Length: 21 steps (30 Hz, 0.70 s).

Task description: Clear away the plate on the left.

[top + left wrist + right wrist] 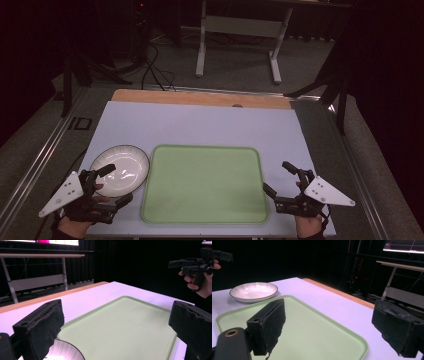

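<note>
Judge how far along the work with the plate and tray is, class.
Done: nothing visible; the white plate sits on the table beside the green tray, which carries nothing. In hand: the left gripper hovers open at the plate's near rim, not gripping. The right gripper waits open by the tray. Left: probably grasping and moving the plate.

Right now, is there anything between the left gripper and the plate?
Nothing visible. The left gripper is open with its jaws over the near rim of the plate, and no other object lies between them. The tray lies beside the plate.
</note>
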Each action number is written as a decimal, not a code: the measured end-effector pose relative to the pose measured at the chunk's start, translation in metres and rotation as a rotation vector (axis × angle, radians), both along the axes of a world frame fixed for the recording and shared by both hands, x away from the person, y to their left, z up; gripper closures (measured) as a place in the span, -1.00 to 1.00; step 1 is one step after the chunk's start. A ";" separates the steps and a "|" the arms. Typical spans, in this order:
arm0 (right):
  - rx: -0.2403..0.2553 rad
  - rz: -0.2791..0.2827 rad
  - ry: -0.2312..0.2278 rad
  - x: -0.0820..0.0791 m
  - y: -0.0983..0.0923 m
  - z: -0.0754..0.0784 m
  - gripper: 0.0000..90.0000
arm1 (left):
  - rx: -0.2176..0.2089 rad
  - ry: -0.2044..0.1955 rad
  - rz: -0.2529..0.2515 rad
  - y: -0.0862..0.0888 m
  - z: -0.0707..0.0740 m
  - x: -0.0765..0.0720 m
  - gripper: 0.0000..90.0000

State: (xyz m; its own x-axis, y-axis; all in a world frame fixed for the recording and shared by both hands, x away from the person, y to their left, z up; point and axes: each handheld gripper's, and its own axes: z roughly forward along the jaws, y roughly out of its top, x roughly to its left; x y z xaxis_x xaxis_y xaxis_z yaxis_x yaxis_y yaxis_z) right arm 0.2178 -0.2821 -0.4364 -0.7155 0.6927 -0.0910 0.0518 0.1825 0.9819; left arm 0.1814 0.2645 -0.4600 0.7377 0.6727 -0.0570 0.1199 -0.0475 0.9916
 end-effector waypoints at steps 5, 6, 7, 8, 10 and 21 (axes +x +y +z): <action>-0.026 0.025 0.007 -0.001 0.004 -0.002 -0.74 | -0.003 0.007 0.004 0.002 -0.003 0.001 -0.99; -0.030 0.024 0.005 -0.002 0.004 -0.003 -0.74 | -0.001 0.007 0.006 0.001 -0.003 0.001 -0.98; -0.030 0.022 0.006 -0.002 0.004 -0.003 -0.74 | -0.006 0.012 -0.001 0.000 -0.003 0.001 -0.98; -0.030 0.022 0.006 -0.002 0.004 -0.003 -0.74 | -0.006 0.012 -0.001 0.000 -0.003 0.001 -0.98; -0.019 0.016 0.012 -0.001 0.002 -0.004 -0.74 | 0.003 0.009 -0.011 -0.002 -0.003 0.001 -0.98; -0.005 0.034 -0.001 -0.004 0.002 0.001 -0.74 | 0.066 0.001 -0.041 -0.017 0.010 -0.009 -1.00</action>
